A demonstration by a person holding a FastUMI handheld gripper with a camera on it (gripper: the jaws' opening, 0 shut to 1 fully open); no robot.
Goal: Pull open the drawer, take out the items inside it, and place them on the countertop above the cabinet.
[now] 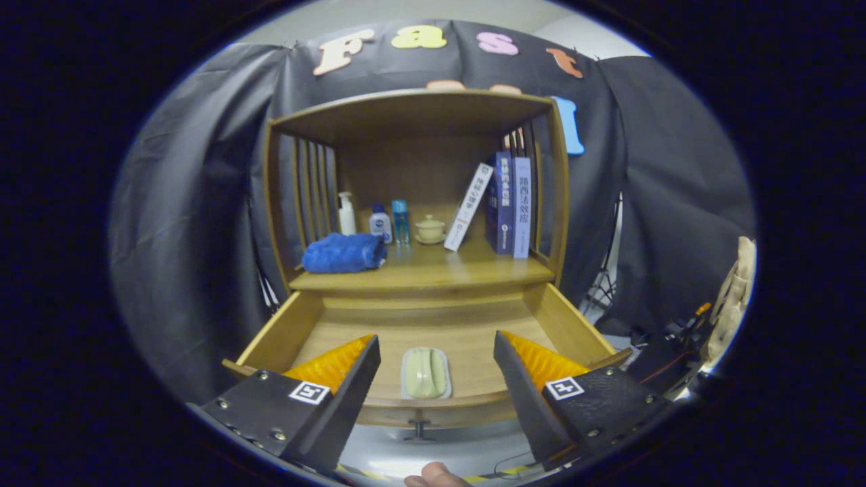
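Observation:
The wooden cabinet's drawer (284, 331) stands pulled open below the countertop (433, 274). Inside it, near the front wall, lies a pale green soap-like item in a clear tray (425, 373). My gripper (436, 348) hovers above the drawer's front, open, with the tray seen between the fingers and below them. Nothing is held. The drawer's small knob (419, 427) shows under the front wall. A folded blue towel (344, 253) rests on the countertop's left part.
At the countertop's back stand a white pump bottle (346, 214), two small bottles (390, 222) and a lidded cup on a saucer (429, 229). Books (509, 204) lean at the right. Slatted side walls enclose the shelf. Tripod and cables lie right of the cabinet.

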